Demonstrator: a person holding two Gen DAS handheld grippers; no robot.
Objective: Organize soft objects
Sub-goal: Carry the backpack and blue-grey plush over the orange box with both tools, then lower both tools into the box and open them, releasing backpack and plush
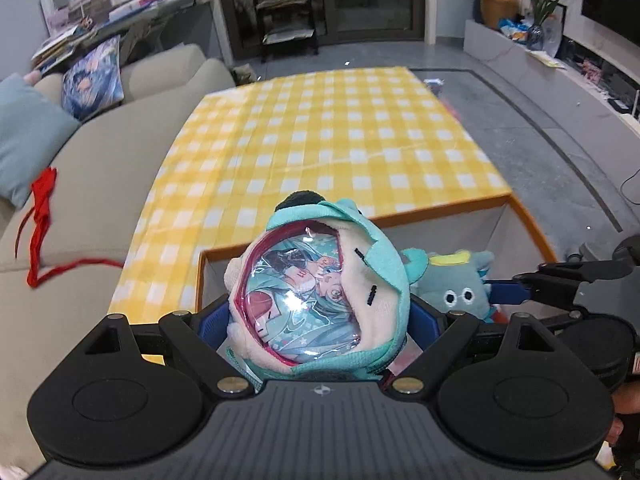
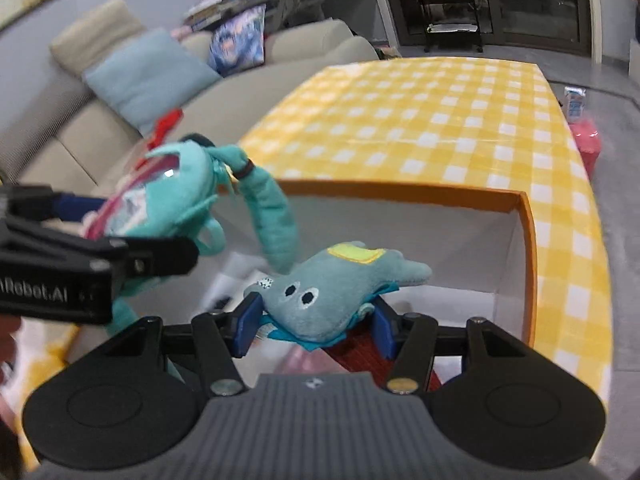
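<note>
My left gripper [image 1: 320, 320] is shut on a teal plush pouch [image 1: 316, 296] with a clear anime-print window, held above the orange-rimmed white box [image 1: 532, 236]. The pouch also shows in the right wrist view [image 2: 176, 196], its long teal tails hanging into the box. My right gripper [image 2: 314, 322] is shut on a blue-grey plush creature [image 2: 320, 296] with stitched eyes and a yellow patch, held over the box's inside; it also shows in the left wrist view [image 1: 456, 284]. The two grippers are side by side, close together.
The box [image 2: 524, 248] stands on a table with a yellow checked cloth [image 1: 328, 132]. A beige sofa [image 1: 96, 184] with cushions and a red ribbon [image 1: 40, 216] lies to the left. Red and pink items lie in the box bottom [image 2: 360, 352]. A pink bag [image 2: 586, 144] stands on the floor at right.
</note>
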